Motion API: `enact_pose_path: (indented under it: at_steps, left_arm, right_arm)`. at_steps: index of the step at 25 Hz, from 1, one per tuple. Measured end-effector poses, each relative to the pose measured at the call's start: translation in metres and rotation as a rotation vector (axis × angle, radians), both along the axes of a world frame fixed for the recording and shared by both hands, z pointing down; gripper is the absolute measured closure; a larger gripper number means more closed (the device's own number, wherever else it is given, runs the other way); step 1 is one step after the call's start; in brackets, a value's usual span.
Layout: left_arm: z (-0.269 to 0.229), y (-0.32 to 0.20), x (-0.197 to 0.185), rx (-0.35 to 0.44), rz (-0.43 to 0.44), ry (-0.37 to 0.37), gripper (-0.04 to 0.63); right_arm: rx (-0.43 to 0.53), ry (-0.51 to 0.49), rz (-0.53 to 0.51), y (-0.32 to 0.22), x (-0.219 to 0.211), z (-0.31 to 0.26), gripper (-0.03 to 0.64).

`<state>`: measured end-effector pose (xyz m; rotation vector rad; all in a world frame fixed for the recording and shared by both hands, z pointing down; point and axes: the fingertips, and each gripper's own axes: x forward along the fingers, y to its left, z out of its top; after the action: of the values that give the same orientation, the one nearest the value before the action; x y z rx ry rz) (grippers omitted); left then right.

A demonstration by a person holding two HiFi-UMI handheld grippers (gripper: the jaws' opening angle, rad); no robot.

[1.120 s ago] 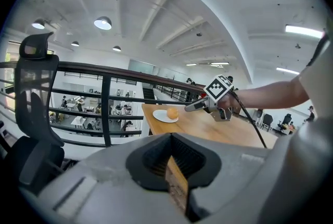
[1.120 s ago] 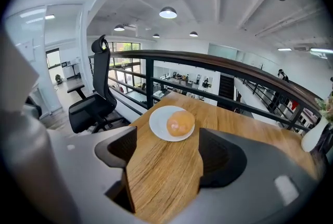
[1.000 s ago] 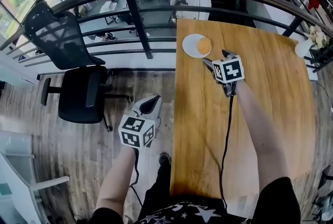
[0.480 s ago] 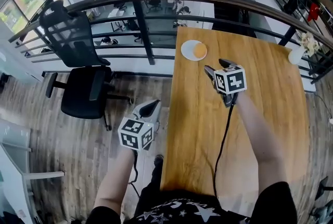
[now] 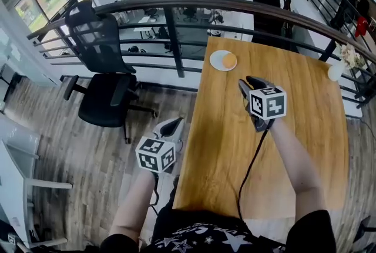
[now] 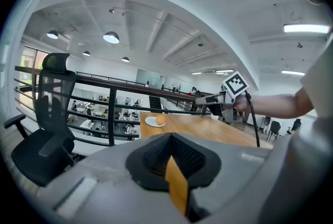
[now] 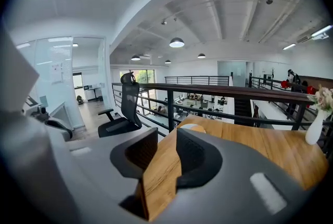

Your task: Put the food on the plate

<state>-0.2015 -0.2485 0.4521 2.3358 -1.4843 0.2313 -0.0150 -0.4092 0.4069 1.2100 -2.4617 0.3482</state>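
Observation:
A white plate (image 5: 218,60) sits at the wooden table's far left corner with a round orange piece of food (image 5: 230,60) resting on it. My right gripper (image 5: 249,86) hovers over the table a short way nearer than the plate. Its jaws have just been closing; a narrow gap remains and nothing is between them. In the right gripper view (image 7: 166,137) the plate (image 7: 190,125) peeks over the right jaw. My left gripper (image 5: 170,126) hangs off the table's left side above the floor, jaws together and empty. The left gripper view (image 6: 170,137) shows the plate (image 6: 152,121) and food (image 6: 161,120) far off.
The table (image 5: 294,140) stands against a dark railing (image 5: 170,29). A black office chair (image 5: 106,81) is on the wood floor to the left. A white vase of flowers (image 5: 336,68) stands at the table's far right edge. A black cable (image 5: 249,164) trails from the right gripper.
The right gripper has drawn back from the plate toward me and lifted, and its jaws have narrowed. The left gripper has shifted a little and risen. The food stays on the plate.

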Motion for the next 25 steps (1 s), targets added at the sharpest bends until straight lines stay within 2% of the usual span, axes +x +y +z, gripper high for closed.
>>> enact_pose_path:
  at_steps: [2,4,11,14,20,25]
  left_arm:
    - [-0.002,0.012,0.003,0.004,-0.026,0.002,0.594]
    - [-0.004,0.027,0.005,0.009,-0.055,0.004,0.594]
    - [-0.001,0.077,0.009,0.003,-0.133,0.034,0.594]
    - [0.007,0.089,0.009,-0.024,-0.145,0.046,0.594]
    - [0.019,0.103,0.006,-0.037,-0.131,0.064,0.594]
    - [0.024,0.134,0.0,-0.048,-0.084,0.08,0.594]
  right_arm:
    - [0.007,-0.028,-0.006,0.01,0.003,-0.003,0.538]
    - [0.014,-0.068,0.005,0.02,0.006,-0.008,0.61]
    - [0.054,-0.199,-0.007,0.053,0.015,-0.022,0.616]
    - [0.067,-0.21,-0.012,0.067,0.02,-0.022,0.617]
    - [0.04,-0.225,-0.01,0.101,0.022,-0.006,0.617]
    - [0.018,-0.225,0.032,0.148,0.018,0.008,0.617]
